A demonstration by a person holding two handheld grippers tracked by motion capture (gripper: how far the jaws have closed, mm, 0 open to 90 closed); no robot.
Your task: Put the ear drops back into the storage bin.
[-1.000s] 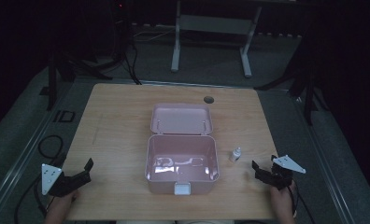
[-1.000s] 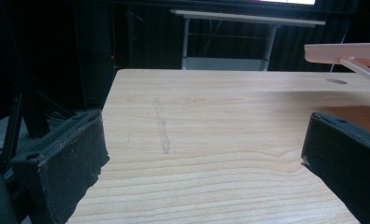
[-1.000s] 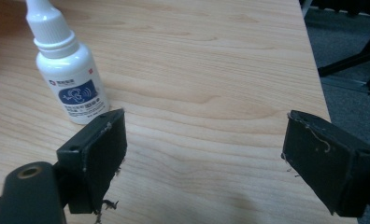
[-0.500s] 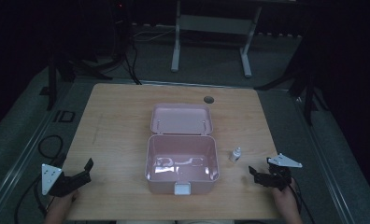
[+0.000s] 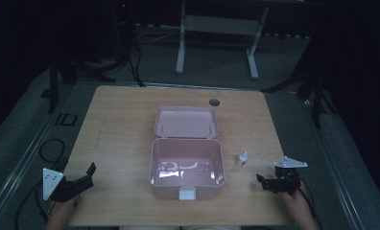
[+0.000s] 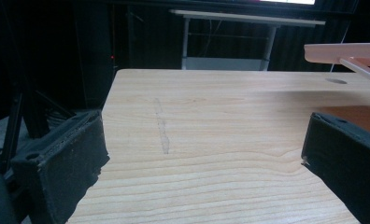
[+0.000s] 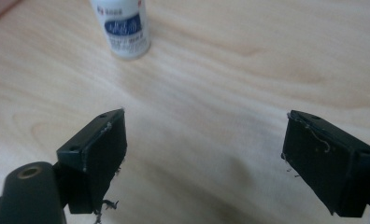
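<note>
An open pink plastic box sits in the middle of the wooden table, its lid laid back flat behind it. A small white bottle with a blue label stands upright just right of the box; the right gripper view has it close ahead at top left. My right gripper is open near the front right edge, a short way in front of the bottle, jaws wide with bare wood between. At the front left my left gripper is open and points at the box, whose lid edge shows.
The wooden table has a round cable hole behind the box. A white metal stand and dark tripod legs are on the floor beyond the far edge. Cables lie on the floor at the left.
My right gripper has moved left and a little nearer the front edge, toward the bottle. The left gripper, box and bottle have stayed put.
</note>
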